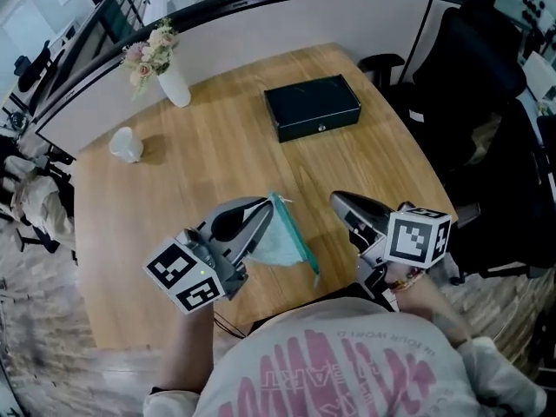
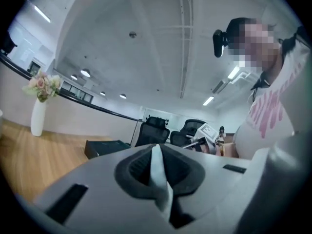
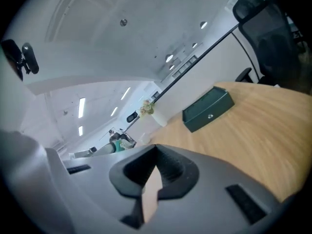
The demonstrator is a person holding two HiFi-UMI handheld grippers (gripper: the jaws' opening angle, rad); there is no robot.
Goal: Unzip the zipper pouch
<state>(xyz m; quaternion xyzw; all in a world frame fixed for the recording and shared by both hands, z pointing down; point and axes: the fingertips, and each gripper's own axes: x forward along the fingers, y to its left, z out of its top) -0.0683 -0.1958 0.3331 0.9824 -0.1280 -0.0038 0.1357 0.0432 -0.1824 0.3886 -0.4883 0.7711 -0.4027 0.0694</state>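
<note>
Pouch (image 1: pixel 285 240) held in the left gripper (image 1: pixel 263 208) over the table (image 1: pixel 217 159).
A vase (image 1: pixel 175 86) and a cup (image 1: pixel 127 144) stand far left. The left gripper's jaws are clamped tight on the teal pouch's edge, near the table's front. A black box (image 1: pixel 312 107) lies further back. The right gripper (image 1: pixel 341 203) is just beside the pouch but apart from it, jaws closed on nothing.

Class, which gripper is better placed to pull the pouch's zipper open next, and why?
Probably the right gripper: its jaws are together on nothing, and it sits beside the teal zipper edge of the zipper pouch. The left gripper is shut on that pouch, holding it up.
</note>
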